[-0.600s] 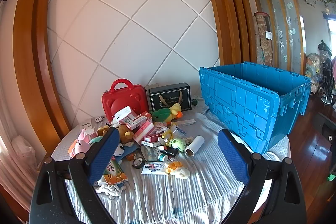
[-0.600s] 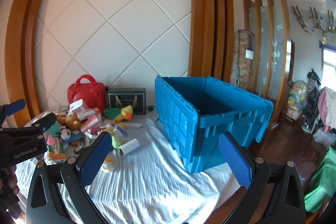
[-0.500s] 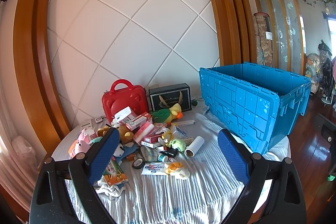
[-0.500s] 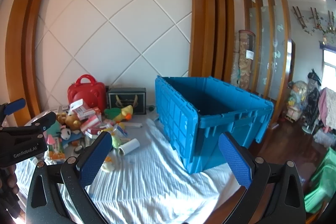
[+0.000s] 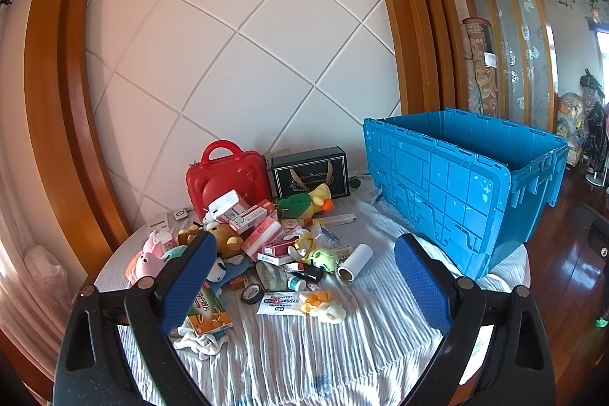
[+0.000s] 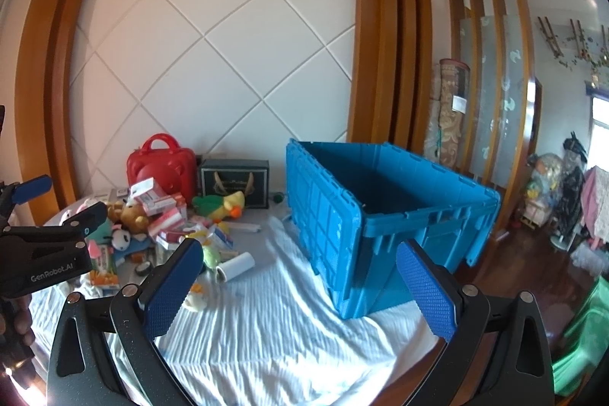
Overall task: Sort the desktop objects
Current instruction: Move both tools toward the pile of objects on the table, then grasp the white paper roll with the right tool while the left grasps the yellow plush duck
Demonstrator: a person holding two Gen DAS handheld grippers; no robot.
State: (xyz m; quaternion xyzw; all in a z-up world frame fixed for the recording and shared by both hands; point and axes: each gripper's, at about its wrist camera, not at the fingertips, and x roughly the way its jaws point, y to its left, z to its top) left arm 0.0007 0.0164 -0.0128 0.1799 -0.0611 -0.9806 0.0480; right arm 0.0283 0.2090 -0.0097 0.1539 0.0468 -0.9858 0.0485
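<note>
A heap of small things lies on the white cloth: a red bear-faced case (image 5: 224, 177), a black gift box (image 5: 310, 175), a green and yellow plush duck (image 5: 304, 204), a brown teddy (image 5: 228, 240), pink boxes (image 5: 262, 234), a white roll (image 5: 355, 257) and a black tape ring (image 5: 252, 293). A big blue crate (image 5: 456, 185) stands at the right, with nothing seen in the part of its inside that shows (image 6: 380, 193). My left gripper (image 5: 300, 276) hangs open above the near cloth, short of the heap. My right gripper (image 6: 297, 280) is open too, before the crate's near corner.
The round table (image 5: 114, 269) ends close on the left and at the front. Behind it rises a white padded wall with wooden frames (image 5: 57, 101). Dark wood floor (image 6: 533, 269), a green stool (image 6: 582, 330) and household clutter lie to the right. The left gripper's body (image 6: 42, 253) shows at the right view's left edge.
</note>
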